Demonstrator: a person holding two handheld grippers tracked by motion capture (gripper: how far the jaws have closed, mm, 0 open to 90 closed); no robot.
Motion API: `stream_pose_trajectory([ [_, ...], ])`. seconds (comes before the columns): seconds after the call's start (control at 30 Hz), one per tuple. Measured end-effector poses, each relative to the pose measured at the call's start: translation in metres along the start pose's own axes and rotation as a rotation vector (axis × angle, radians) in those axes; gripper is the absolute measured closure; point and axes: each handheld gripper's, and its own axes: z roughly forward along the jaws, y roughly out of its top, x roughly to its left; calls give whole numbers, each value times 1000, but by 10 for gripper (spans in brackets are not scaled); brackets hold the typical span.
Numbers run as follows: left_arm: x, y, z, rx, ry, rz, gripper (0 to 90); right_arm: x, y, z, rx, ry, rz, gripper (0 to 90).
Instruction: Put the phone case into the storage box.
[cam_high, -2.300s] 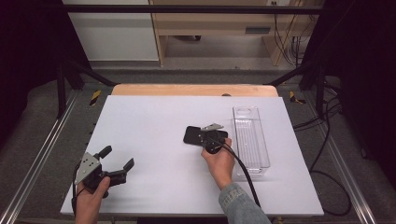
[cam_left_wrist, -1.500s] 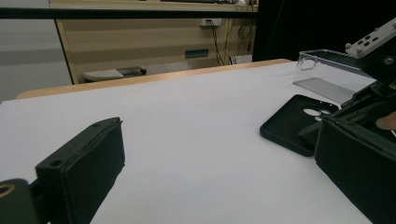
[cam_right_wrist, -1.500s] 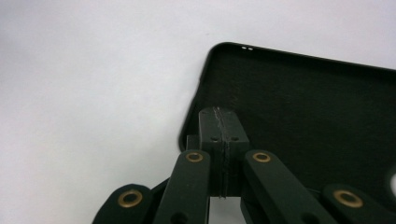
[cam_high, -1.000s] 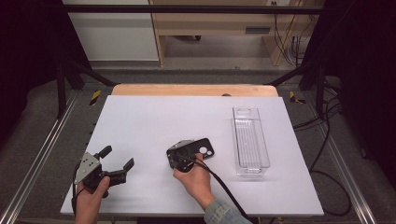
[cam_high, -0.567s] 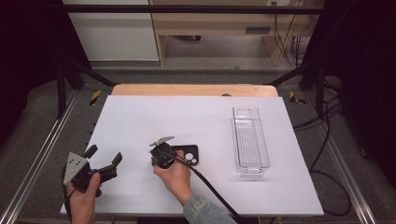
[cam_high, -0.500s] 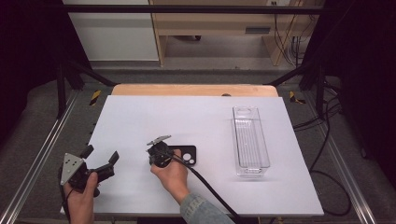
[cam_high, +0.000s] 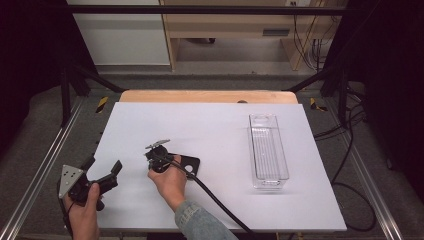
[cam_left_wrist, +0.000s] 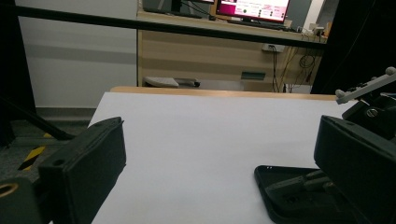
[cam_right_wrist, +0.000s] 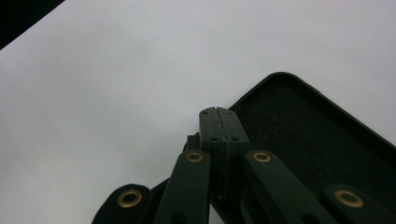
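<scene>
Case (cam_high: 189, 163) first: a flat black phone case, lying open side up on the white table (cam_high: 210, 125), toward the front-left part, well apart from the clear tray (cam_high: 268, 150) that sits near the right edge. My right tongs (cam_high: 161, 159) are clenched on the case's left rim; in the right gripper view the two jaws meet flush, with the thin wall of the case (cam_right_wrist: 317, 135) caught low between them (the pinch point itself is partly hidden by the jaws, so I judge the grip from how the rim runs in under them). My left tongs (cam_high: 102, 175) hover near the front-left corner, released, jaws spread wide with nothing between them; in the left gripper view the case (cam_left_wrist: 299, 196) lies just inside the right jaw. I read the step in hand as bringing the case across toward my left side, either for a handover or for a two-handed hold. The next move calls for keeping the pinch firm, since a thin rim can slip or the case can pivot and drag on the table, and for lining the free edge up with the open left jaws before they close.
</scene>
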Motion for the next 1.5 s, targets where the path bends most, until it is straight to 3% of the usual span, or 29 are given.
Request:
stream_pose_trajectory([
  [0.2, 0, 0, 0, 3, -1, 0, 22, -4, -1, -5, 3, -9, -34, 900],
  [0.43, -2, 0, 1, 8, -9, 13, 22, -18, 0, -28, -45, -17, -102, 900],
  [0.73, -5, -1, 2, 17, -23, 29, 23, -47, 4, -65, -91, -81, -269, 868],
  [0.8, -6, -1, 3, 20, -28, 35, 22, -55, 4, -70, -100, -74, -273, 845],
  [0.93, -7, -1, 4, 25, -37, 44, 22, -67, 2, -79, -100, -68, -286, 701],
  [1.0, -8, -1, 4, 28, -40, 46, 23, -71, 2, -81, -102, -73, -296, 572],
  [1.1, -8, -1, 4, 30, -44, 45, 22, -74, 2, -83, -71, -38, -290, 370],
  [1.2, -8, -2, 4, 31, -46, 42, 22, -73, 0, -83, -62, -30, -327, 225],
  [1.3, -8, -2, 4, 31, -46, 43, 22, -75, -1, -82, -41, -9, -336, 137],
  [1.5, -9, -2, 5, 38, -54, 48, 22, -84, -4, -82, -17, 31, -370, 112],
])
